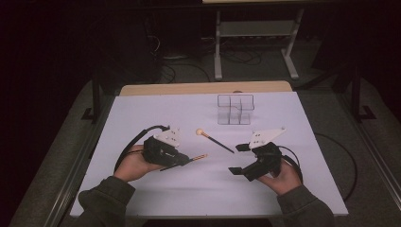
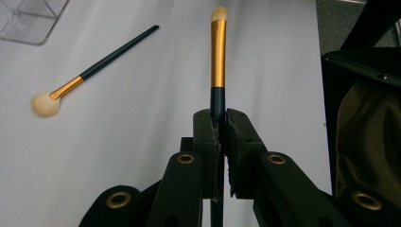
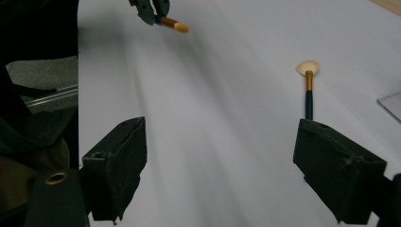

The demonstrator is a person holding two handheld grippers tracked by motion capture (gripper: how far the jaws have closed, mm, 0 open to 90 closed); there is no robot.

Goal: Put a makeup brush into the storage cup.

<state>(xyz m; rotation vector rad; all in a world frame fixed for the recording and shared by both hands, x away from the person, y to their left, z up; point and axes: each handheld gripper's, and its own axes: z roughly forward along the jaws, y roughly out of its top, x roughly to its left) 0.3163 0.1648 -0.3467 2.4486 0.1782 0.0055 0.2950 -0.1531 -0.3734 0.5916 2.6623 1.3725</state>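
Your left gripper (image 2: 218,124) is pinching the slim gold-and-black makeup brush (image 2: 218,56); your right gripper (image 3: 220,165) hangs spread wide near the fluffy round-tipped black-handled brush (image 1: 215,140).

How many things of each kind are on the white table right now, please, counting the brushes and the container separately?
Makeup brushes: 2, a small brush clamped in the left gripper and a fluffy brush lying on the table.
Clear organisers: 1, the clear organiser at the far side.
Total: 3
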